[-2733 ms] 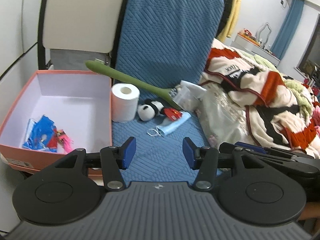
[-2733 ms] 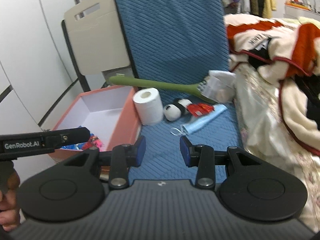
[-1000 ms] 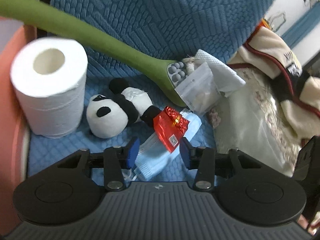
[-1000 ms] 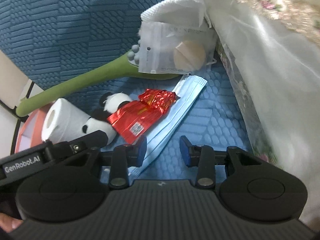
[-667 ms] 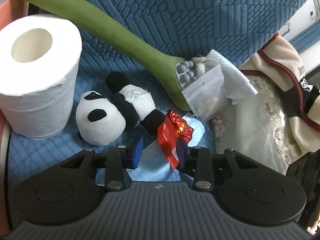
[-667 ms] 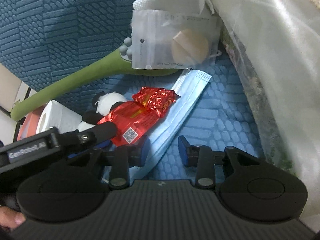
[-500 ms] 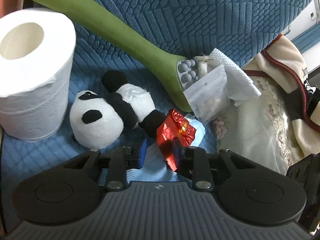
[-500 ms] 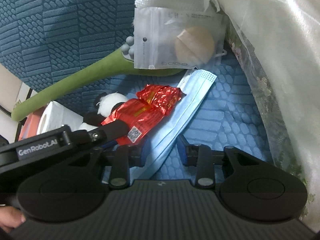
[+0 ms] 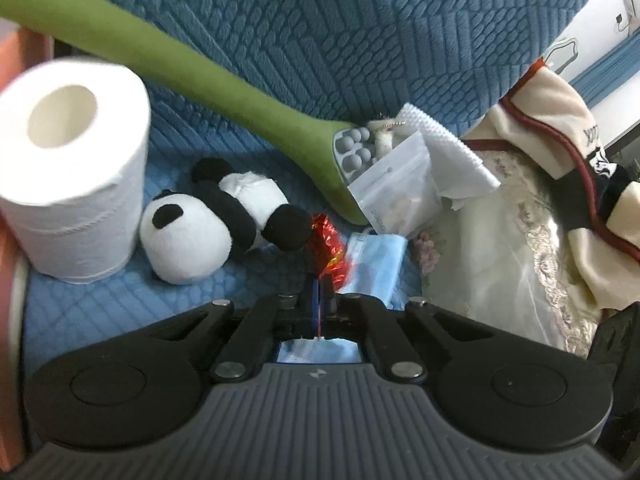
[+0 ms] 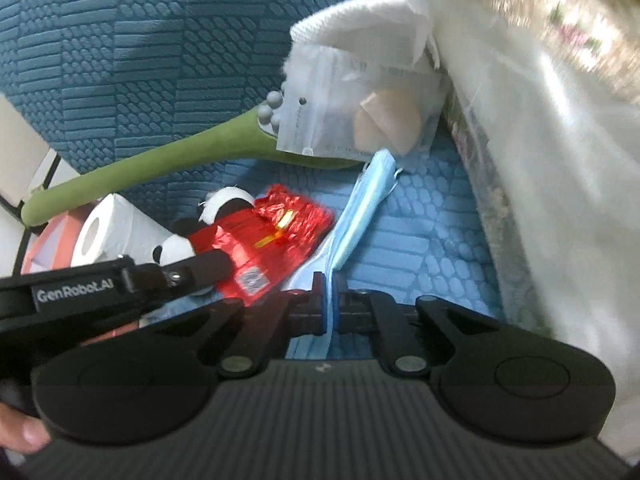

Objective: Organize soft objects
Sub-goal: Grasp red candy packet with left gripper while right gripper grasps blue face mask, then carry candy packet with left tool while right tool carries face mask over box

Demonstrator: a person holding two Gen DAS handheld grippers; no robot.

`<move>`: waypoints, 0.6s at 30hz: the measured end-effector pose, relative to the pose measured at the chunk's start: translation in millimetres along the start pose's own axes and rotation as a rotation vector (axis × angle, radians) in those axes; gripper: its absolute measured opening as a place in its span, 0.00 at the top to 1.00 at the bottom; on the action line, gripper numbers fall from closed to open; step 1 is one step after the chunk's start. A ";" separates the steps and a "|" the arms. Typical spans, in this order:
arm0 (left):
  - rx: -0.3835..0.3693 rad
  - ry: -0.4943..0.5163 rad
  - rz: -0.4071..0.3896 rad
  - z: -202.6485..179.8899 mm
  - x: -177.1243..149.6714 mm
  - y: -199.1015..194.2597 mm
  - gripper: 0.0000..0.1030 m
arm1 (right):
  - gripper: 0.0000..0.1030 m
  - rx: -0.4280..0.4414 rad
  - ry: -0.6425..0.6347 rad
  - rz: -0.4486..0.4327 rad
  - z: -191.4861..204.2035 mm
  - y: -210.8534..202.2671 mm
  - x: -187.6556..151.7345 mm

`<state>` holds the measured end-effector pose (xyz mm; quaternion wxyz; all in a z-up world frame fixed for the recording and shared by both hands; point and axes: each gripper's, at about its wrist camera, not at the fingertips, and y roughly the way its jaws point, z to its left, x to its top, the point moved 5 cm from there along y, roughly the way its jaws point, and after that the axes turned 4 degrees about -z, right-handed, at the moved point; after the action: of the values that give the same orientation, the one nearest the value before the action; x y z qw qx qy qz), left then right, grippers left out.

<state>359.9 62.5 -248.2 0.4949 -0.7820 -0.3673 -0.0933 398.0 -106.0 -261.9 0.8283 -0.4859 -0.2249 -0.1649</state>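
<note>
A shiny red foil packet [image 9: 327,246] stands edge-on in the left wrist view, and my left gripper [image 9: 319,292] is shut on its near end. In the right wrist view the same red packet [image 10: 276,236] lies flat, with the left gripper [image 10: 216,268] reaching in from the left. The light blue face mask [image 10: 356,216] lies on the blue quilted seat, and my right gripper [image 10: 330,304] is shut on its near edge. The mask [image 9: 376,256] shows just right of the packet. A plush panda [image 9: 216,220] lies left of it.
A toilet roll [image 9: 72,168] stands at the left beside a pink box edge [image 9: 8,320]. A long green massage paddle [image 9: 200,84] leans across the chair back. A clear pouch [image 9: 396,196] and white cloth [image 9: 448,152] sit behind. Bedding [image 9: 520,240] crowds the right.
Both grippers went from open to shut. The left closed on the red packet, which now stands on edge. The right closed on the blue mask's near edge.
</note>
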 end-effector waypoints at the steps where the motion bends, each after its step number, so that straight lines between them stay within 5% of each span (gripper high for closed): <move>1: 0.000 -0.003 -0.004 -0.4 -0.2 -5.8 1.00 | 0.94 -0.006 -0.009 -0.003 0.2 -5.1 -0.3; 18: 0.052 0.054 -0.026 -9.7 -48.6 -106.7 1.00 | 0.94 -0.049 -0.114 0.019 15.9 -90.2 -41.9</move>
<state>256.3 56.6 -192.9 0.5234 -0.7613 -0.3663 -0.1112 314.8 -132.4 -211.5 0.8035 -0.5167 -0.2632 -0.1343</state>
